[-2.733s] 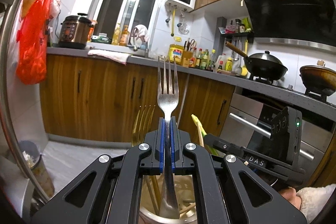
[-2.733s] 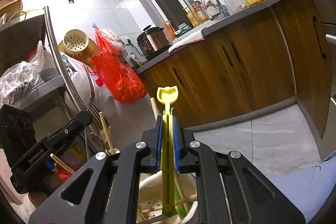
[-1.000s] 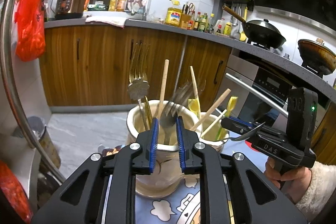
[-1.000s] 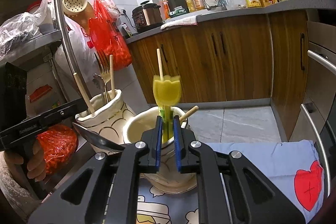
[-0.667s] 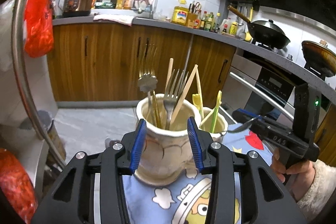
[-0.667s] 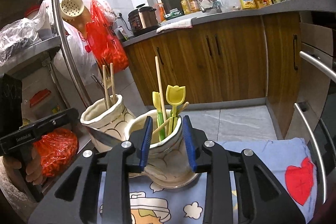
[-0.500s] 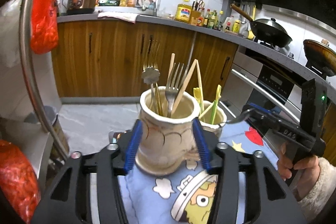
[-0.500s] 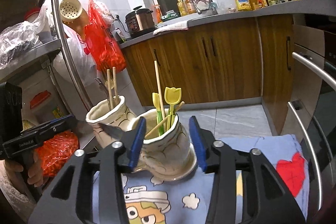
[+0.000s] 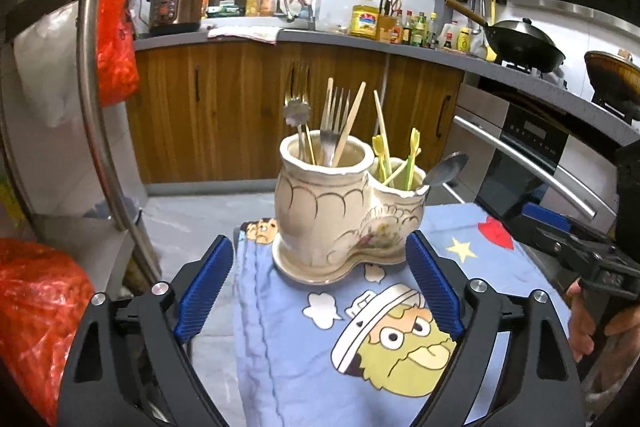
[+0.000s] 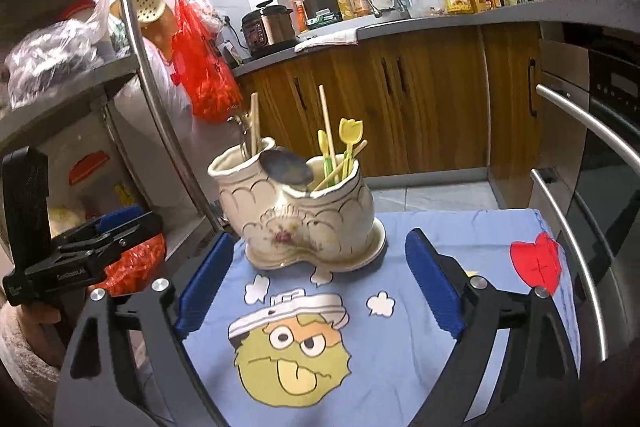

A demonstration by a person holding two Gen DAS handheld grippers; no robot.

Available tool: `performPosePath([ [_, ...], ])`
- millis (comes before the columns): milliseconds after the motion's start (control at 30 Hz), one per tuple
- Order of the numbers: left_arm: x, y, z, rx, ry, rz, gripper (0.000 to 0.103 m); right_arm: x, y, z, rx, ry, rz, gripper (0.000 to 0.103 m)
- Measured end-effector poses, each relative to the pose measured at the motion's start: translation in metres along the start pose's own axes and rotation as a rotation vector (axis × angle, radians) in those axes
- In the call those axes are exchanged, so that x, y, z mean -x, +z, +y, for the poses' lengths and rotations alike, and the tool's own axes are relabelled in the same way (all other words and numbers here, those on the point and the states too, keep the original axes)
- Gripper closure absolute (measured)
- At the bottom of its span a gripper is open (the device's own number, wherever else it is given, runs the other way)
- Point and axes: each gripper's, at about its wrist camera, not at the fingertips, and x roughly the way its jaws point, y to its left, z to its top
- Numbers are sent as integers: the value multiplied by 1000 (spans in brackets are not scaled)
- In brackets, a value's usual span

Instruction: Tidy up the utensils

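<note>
**Both grippers empty, utensils standing in the double holder**

A blue cartoon-print cloth [image 9: 304,359] covers the desk, with a yellow-green cartoon face printed across its near half and a red heart [image 10: 536,263] toward one edge. On the far part of the cloth stands the cream ceramic utensil holder [image 9: 324,223], a two-cup piece on a shared saucer base, upright, with brown scalloped lines and a small flower motif on its side.

The left gripper [image 9: 320,287] sits low in front of the holder, its blue-padded jaws opening wide with nothing between them; the holder stands beyond the fingertips, not touched. The right gripper [image 10: 320,287] faces the holder from the other side, its jaws likewise opening and empty. Each gripper shows at the edge of the other's view, held by a hand in a fuzzy pale sleeve.

In the taller cup stand a steel fork [image 9: 334,119], tines up, a gold-toned fork [image 9: 298,87] behind a flower-shaped utensil end, and wooden chopsticks [image 9: 352,119] leaning on the rim. The shorter cup holds a yellow tulip-topped pick [image 10: 350,135], other yellow and green plastic picks [image 9: 412,155], one more chopstick, and a metal spoon [image 10: 286,167] whose bowl leans out over the rim.
</note>
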Motion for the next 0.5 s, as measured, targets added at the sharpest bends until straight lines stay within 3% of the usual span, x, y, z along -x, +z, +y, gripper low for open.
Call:
performPosePath([
  [133,1,-6,-3,-19,32,-11,10,6,-8,11,34,-32,-20,8],
  [500,-7,-18,-6,-52,70,-13,7,0,-17,18,47,-70,-7,6],
])
